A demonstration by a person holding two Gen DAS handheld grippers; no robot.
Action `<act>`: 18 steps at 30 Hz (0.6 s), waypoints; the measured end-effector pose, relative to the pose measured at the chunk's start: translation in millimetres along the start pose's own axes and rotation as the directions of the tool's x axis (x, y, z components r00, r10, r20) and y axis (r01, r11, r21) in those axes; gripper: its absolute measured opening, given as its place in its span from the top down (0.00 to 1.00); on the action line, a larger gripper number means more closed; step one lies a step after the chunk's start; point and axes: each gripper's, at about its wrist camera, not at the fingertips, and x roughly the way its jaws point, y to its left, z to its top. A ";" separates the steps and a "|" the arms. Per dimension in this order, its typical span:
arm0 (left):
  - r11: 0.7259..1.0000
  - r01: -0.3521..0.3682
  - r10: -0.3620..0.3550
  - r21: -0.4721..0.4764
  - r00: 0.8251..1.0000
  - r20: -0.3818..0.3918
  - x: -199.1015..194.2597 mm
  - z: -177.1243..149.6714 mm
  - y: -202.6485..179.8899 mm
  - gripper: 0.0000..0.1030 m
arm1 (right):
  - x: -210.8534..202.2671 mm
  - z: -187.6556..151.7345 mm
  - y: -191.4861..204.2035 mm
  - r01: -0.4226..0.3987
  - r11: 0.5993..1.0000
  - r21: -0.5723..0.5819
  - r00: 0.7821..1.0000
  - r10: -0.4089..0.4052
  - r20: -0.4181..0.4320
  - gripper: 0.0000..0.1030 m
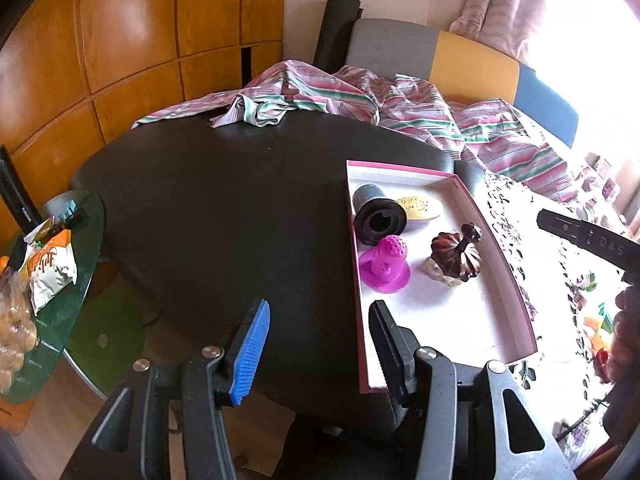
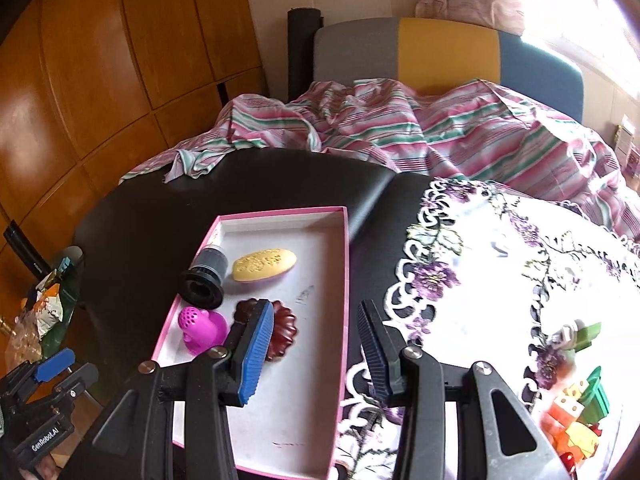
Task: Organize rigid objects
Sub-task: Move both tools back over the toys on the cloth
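Observation:
A white box with a pink rim lies on the black table. In it are a black cylinder, a yellow oval soap, a magenta perforated piece and a dark brown pumpkin-shaped piece. My left gripper hovers open over the table at the box's near left corner, nothing between its fingers. My right gripper is open and empty above the box's right rim. A pile of coloured toy blocks sits on the lace cloth at the right.
A white lace cloth with purple flowers covers the table's right side. A striped pink and green cloth is bunched along the far edge before a chair back. A glass side table with snack bags stands to the left.

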 end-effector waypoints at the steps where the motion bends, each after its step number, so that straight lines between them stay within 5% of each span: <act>1: 1.000 0.000 0.000 0.005 1.000 0.000 -0.2 0.2 -1.2 0.49 | -1.9 -1.1 -4.1 0.005 1.000 0.005 1.000 -0.005 0.000 0.58; 18: 0.990 0.059 -0.062 0.131 0.998 0.016 -3.9 9.3 -44.7 0.49 | -42.3 -17.4 -111.1 0.185 0.976 0.118 0.983 -0.186 -0.004 0.58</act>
